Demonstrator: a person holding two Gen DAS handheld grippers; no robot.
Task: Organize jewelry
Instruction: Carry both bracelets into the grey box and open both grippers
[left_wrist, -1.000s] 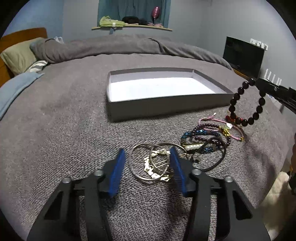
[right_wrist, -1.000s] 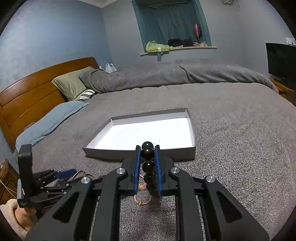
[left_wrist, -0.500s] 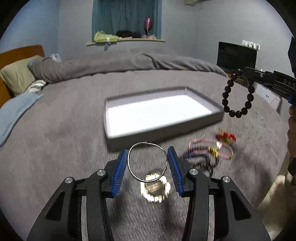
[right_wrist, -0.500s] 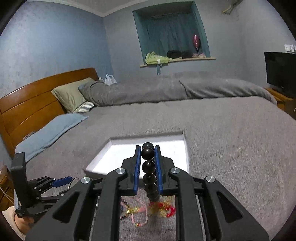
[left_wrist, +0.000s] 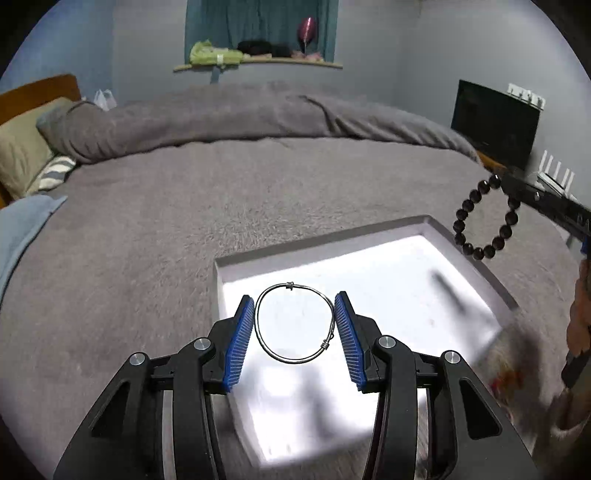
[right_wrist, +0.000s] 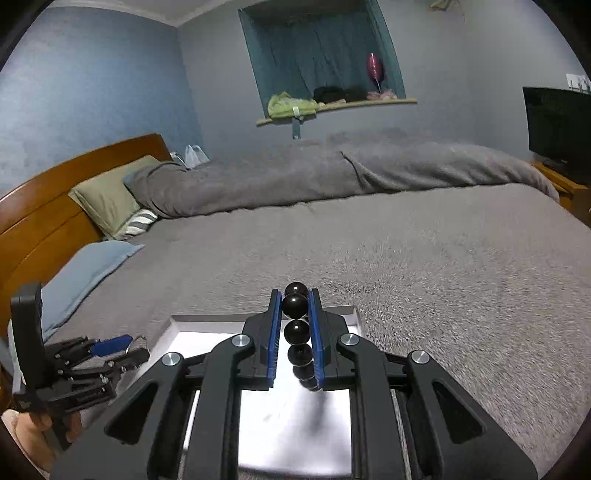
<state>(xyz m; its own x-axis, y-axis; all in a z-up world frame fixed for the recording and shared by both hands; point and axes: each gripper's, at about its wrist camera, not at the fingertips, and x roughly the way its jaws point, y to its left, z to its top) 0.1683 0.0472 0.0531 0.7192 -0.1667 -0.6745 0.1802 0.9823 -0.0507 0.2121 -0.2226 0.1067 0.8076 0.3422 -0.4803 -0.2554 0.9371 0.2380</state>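
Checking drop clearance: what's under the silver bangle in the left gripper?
Below the silver bangle, clamped in the left gripper, lies the white floor of the gray tray, bare where visible. The floor behind the gripper's fingers is hidden.

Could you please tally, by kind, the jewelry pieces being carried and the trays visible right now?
Silver wire bangles: 1, the bangle held in the left hand-held gripper
Dark beaded bracelets: 1, the bracelet held in the right hand-held gripper
Grey trays: 1, the tray on the bed
Total: 3
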